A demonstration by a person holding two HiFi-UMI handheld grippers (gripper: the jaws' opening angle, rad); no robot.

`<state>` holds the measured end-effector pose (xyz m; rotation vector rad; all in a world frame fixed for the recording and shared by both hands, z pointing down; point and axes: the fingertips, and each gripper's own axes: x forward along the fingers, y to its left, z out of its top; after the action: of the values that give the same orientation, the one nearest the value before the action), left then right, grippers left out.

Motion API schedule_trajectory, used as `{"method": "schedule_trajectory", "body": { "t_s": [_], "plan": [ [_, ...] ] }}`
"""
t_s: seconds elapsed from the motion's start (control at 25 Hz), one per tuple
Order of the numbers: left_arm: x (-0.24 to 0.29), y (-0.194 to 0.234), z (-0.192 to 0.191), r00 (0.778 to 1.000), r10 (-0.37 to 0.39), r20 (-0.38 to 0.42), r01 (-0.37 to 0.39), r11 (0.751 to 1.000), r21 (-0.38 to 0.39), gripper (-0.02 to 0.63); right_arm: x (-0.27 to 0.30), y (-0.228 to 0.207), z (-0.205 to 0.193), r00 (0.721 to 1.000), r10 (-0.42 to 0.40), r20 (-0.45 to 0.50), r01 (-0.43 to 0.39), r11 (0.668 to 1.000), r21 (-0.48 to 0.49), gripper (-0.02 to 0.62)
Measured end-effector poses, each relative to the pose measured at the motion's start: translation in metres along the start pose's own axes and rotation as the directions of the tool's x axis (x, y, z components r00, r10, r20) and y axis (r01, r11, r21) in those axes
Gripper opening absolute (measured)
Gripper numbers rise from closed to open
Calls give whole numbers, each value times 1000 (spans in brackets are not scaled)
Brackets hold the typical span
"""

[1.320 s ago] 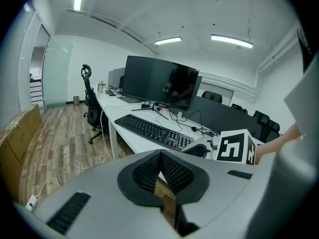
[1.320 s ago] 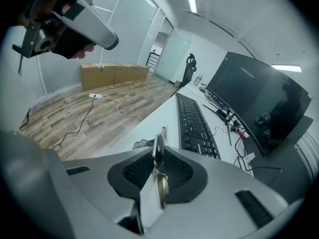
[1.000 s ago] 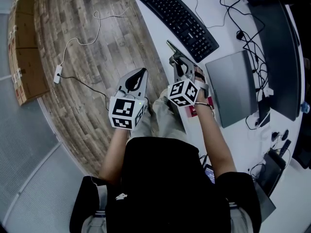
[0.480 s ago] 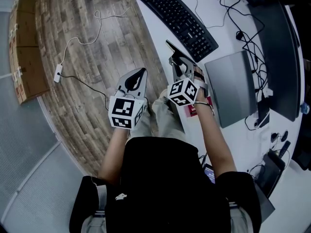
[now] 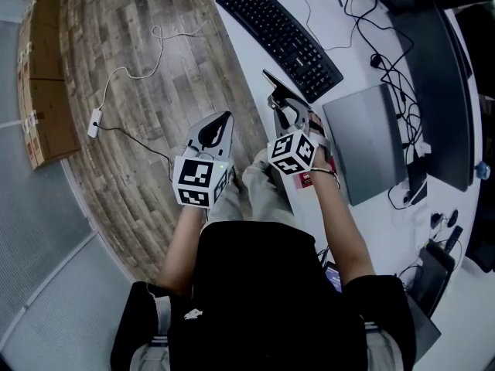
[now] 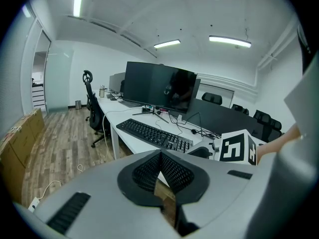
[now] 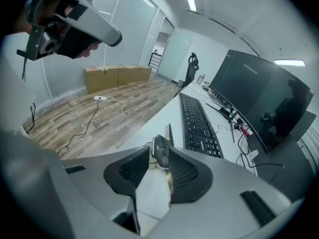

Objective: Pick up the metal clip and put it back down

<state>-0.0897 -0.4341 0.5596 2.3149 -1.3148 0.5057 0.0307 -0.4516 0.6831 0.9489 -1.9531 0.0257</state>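
Note:
The metal clip [image 7: 161, 154], dark with a thin lever sticking forward, sits between the tips of my right gripper [image 7: 158, 148] just over the white desk's [image 5: 251, 52] near edge. That gripper's jaws are opening, and a gap with white desk shows behind the clip, which leans against the right-hand pad. In the head view the clip [image 5: 272, 82] pokes out ahead of the right gripper [image 5: 282, 99]. My left gripper [image 5: 216, 126] hangs beside it over the person's lap, off the desk. Its jaws [image 6: 160, 154] meet at the tips with nothing between them.
A black keyboard [image 5: 278, 37] lies just beyond the clip, and a closed grey laptop [image 5: 371, 141] to its right. A large monitor [image 5: 441, 76] and tangled cables [image 5: 394, 68] fill the far right. Cardboard boxes [image 5: 42, 76] and a power strip [image 5: 93, 118] lie on the wooden floor.
The right gripper with the clip at its tips has edged slightly forward along the desk edge. The left gripper has stayed where it was.

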Motion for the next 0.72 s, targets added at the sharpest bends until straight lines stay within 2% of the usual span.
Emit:
{"method": "schedule_trajectory", "body": {
  "t_s": [0.24, 0.72],
  "plan": [
    [-10, 4, 11, 1000, -7, 19, 7, 1000, 15, 14, -20, -11, 14, 998, -43, 40, 37, 992, 121, 109],
    [-47, 3, 37, 995, -59, 86, 55, 997, 56, 14, -77, -20, 41, 983, -166, 73, 142, 956, 258, 74]
  ]
}}
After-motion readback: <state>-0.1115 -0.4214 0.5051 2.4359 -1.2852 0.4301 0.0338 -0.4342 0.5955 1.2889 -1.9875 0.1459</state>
